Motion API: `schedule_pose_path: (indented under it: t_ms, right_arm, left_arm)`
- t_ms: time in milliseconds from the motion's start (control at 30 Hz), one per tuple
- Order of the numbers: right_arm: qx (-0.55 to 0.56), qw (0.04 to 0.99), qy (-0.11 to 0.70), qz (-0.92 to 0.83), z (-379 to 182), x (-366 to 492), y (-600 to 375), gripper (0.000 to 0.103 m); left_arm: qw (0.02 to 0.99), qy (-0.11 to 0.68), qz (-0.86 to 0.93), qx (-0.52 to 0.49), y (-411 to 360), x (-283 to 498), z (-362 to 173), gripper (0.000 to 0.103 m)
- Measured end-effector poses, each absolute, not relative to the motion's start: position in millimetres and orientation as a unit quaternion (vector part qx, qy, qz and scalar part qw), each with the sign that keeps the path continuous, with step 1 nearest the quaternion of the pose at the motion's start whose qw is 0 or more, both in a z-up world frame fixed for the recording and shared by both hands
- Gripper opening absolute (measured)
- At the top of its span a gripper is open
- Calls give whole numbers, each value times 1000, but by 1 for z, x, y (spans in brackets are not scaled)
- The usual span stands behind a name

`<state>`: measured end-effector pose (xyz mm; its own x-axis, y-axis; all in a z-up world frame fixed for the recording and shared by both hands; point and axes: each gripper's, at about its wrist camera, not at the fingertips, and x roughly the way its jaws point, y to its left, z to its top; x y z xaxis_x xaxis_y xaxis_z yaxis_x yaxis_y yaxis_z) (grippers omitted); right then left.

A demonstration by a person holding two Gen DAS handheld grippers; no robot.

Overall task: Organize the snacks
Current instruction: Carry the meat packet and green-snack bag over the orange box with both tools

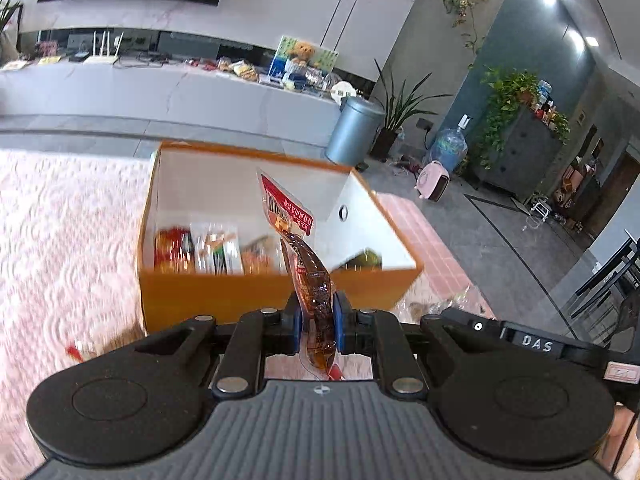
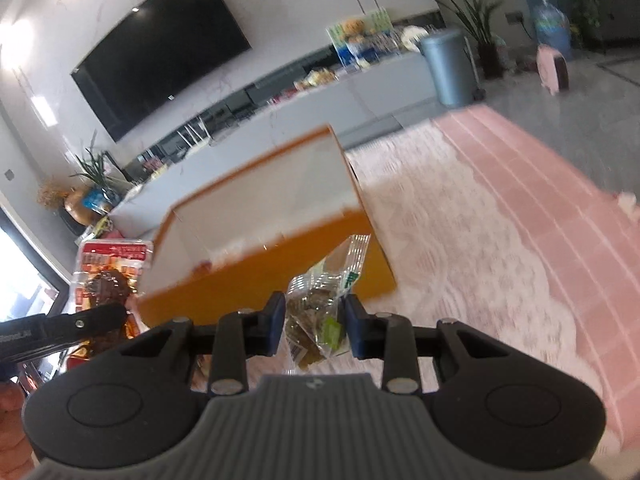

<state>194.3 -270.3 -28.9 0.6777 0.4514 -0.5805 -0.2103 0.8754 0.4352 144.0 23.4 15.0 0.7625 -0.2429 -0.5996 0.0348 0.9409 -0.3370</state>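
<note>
Orange cardboard forms the outer walls of the open storage box (image 1: pixel 224 292), which has a white interior and stands on a pale pink textured rug (image 1: pixel 60 220).

**Tool state**
- The left tool (image 1: pixel 316 322) is pressed tight on a red-and-clear vacuum-sealed meat snack (image 1: pixel 308 264). The packet stands upright between the blue pads, above the near wall of the box.
- The right tool (image 2: pixel 316 322) pinches a clear packet of brown and green snacks (image 2: pixel 320 308). The packet is held just in front of the box's near orange wall, outside the box.

**Task progress**
- Done: several packets already lie on the box floor, among them a red-and-orange packet (image 1: pixel 173 250), a clear packet with striped print (image 1: pixel 216 254) and a dark green one (image 1: pixel 362 259) near the right corner.
- In hand: two packets, one per tool, both clear of the rug and not yet inside the box.
- Left: by judgement, both held packets must be carried over the rim and released. Loose wrappers remain on the rug: a red-and-white one (image 1: pixel 78 350) at the lower left, and crinkled clear packaging (image 1: pixel 448 306) to the right of the box. The exact count of remaining items cannot be determined, as the tool bodies hide the near rug.
</note>
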Motion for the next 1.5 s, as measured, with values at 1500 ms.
schedule_pose_path:
  t_ms: [1500]
  right_arm:
    - [-121, 869, 443, 184, -61, 384, -130, 47]
  left_arm:
    - [870, 491, -33, -34, 34, 316, -49, 36]
